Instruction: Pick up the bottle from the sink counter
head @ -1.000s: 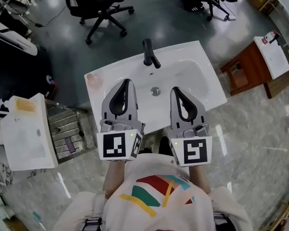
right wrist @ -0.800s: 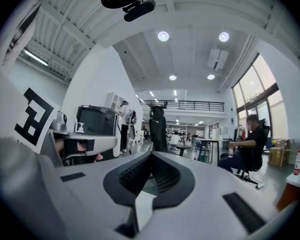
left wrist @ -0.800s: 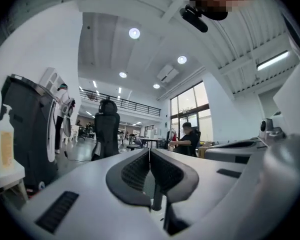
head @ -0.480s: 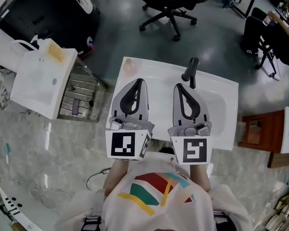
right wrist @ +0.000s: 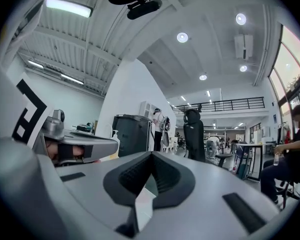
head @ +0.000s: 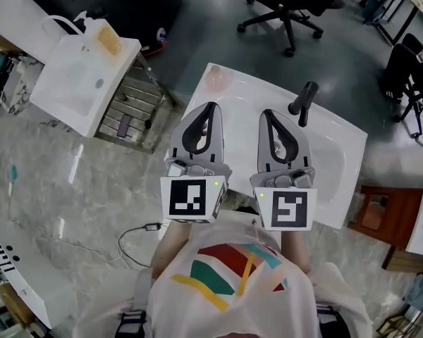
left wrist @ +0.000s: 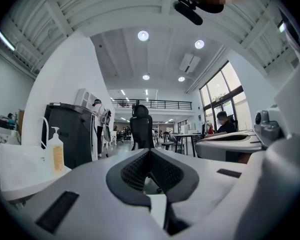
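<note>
Starting close in, the left gripper [head: 209, 106] and right gripper [head: 268, 113] are both pressed together, pinching nothing, over the near basin [head: 342, 162]. The bottle [head: 107, 39] stands well off at ten o'clock on the far sink counter [head: 60, 94]; best to swing there and spread a claw first.

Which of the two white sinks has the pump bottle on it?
The sink at the head view's upper left. The orange-labelled bottle stands at its far edge. The other sink has a black tap and no bottle.
</note>
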A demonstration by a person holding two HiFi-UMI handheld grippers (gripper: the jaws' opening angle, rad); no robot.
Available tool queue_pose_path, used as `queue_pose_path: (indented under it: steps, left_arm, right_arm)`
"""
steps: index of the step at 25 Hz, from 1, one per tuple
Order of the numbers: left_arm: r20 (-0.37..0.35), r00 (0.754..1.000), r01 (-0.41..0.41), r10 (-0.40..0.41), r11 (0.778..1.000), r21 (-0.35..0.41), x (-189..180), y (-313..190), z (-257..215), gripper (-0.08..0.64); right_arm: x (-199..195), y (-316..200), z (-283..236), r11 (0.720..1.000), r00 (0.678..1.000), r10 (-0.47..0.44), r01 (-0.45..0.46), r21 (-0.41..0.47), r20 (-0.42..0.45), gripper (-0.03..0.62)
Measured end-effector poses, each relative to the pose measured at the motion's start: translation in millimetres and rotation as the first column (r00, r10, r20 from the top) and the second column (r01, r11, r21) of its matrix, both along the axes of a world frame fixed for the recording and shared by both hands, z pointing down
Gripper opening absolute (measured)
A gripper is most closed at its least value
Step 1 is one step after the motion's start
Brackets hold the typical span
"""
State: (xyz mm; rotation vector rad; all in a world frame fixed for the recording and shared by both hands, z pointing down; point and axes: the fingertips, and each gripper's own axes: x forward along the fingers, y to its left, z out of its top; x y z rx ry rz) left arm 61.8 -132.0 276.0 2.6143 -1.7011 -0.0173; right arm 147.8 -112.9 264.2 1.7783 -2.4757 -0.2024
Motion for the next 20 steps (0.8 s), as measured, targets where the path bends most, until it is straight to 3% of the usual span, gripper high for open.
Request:
queue_pose_path:
  steps: [9, 11, 13, 17, 20]
  left_arm:
    - [-0.02, 0.998, -0.057, 0.056, 0.998, -0.017, -2.1, -10.4, 2.0, 0.033]
    - [-0.026, 0.995, -0.101, 0.1, 0.994, -0.041, 2.1, -19.0, 6.0, 0.157]
    - [-0.033, 0.991, -0.135, 0.133, 0.989, -0.066, 5.4, -30.8, 11.8, 0.237]
    - [0.001, 0.986, -0.166, 0.167, 0.978, -0.125, 8.3, -62.4, 36.9, 0.319]
    - [0.02, 0.984, -0.17, 0.176, 0.97, -0.174, 10.9, -89.0, 65.9, 0.333]
  right_arm:
    - [-8.1, 1.3, 8.6, 1.0, 1.0, 0.004, -0.004, -0.018, 0.007, 0.012]
    - [-8.1, 0.1, 12.5, 0.999, 1.0, 0.01, -0.009, -0.03, 0.015, 0.012]
    - [-8.3, -1.7, 17.4, 0.999, 1.0, 0.014, -0.014, -0.044, 0.018, 0.012]
    - [-11.6, -7.5, 32.3, 0.996, 1.0, 0.023, -0.021, -0.084, 0.014, 0.012]
    - [-11.4, -14.1, 45.8, 0.992, 0.999, 0.038, -0.036, -0.125, 0.01, 0.012]
